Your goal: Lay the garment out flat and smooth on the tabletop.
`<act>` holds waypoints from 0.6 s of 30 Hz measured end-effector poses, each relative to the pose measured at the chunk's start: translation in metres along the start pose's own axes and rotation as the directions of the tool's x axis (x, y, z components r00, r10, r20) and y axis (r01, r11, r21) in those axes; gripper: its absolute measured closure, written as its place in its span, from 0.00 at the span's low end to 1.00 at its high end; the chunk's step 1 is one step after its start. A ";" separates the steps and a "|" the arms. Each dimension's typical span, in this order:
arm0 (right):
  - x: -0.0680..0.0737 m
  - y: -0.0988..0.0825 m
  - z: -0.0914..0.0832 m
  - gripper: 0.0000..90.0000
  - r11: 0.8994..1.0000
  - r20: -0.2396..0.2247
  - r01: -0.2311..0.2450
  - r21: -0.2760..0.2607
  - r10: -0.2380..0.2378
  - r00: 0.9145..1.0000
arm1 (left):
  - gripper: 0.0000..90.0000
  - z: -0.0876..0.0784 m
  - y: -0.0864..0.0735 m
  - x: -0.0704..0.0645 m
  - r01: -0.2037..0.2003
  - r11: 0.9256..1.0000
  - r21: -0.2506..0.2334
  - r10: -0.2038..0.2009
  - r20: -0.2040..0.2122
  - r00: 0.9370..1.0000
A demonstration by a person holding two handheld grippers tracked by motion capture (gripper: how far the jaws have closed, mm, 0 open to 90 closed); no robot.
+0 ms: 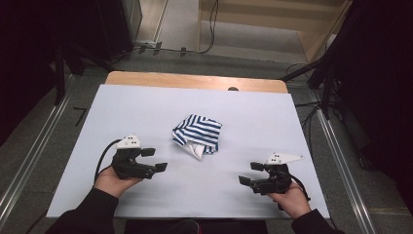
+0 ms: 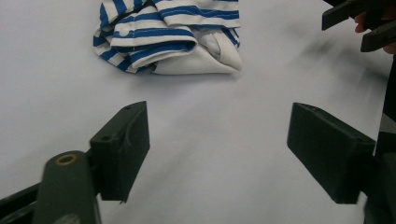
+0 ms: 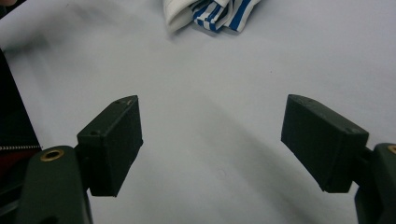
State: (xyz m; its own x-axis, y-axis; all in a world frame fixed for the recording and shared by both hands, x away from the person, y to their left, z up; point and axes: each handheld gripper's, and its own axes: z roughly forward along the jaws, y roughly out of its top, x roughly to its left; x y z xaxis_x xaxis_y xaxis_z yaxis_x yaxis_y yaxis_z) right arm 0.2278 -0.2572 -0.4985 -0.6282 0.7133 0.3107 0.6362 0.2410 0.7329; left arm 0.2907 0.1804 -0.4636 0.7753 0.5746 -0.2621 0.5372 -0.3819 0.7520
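Observation:
A folded blue-and-white striped cloth (image 1: 197,134) lies in the middle of the white table cover (image 1: 146,105). In the left gripper view the cloth (image 2: 166,35) sits ahead of the jaws, apart from them. My left gripper (image 1: 155,159) rests left of the cloth, jaws open with nothing between them (image 2: 217,149). My right gripper (image 1: 251,173) sits at the front right, open and empty too (image 3: 212,144). The cloth's edge (image 3: 212,14) lies at the top of the right gripper view. The right gripper's jaws (image 2: 359,25) appear at the top right of the left gripper view.
The wooden table edge (image 1: 195,80) runs along the far side. Metal rails (image 1: 336,146) flank the table. Cables (image 1: 212,29) lie on the floor beyond.

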 end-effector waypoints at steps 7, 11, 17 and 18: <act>0.000 0.000 0.000 0.21 1.000 0.002 0.003 0.007 -0.003 1.000 | 0.22 0.005 0.007 -0.001 0.005 1.000 0.008 -0.005 0.010 1.000; 0.000 0.000 0.000 0.21 1.000 0.002 0.006 0.008 -0.006 1.000 | 0.22 0.008 0.014 0.001 0.017 1.000 0.005 -0.017 0.023 1.000; 0.000 -0.001 0.001 0.21 1.000 0.002 0.000 0.023 0.000 1.000 | 0.22 0.013 0.021 0.002 0.011 1.000 0.019 -0.011 0.026 1.000; 0.000 0.000 0.001 0.21 1.000 0.001 -0.001 0.023 0.001 1.000 | 0.22 0.014 0.022 0.002 0.006 1.000 0.023 -0.007 0.027 1.000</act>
State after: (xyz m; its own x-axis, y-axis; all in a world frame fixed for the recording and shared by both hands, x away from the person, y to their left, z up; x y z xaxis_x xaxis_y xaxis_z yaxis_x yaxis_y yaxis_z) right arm 0.2281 -0.2567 -0.4994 -0.6269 0.7145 0.3105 0.6470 0.2555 0.7184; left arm 0.3086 0.1630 -0.4554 0.7803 0.5576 -0.2832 0.5493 -0.3946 0.7366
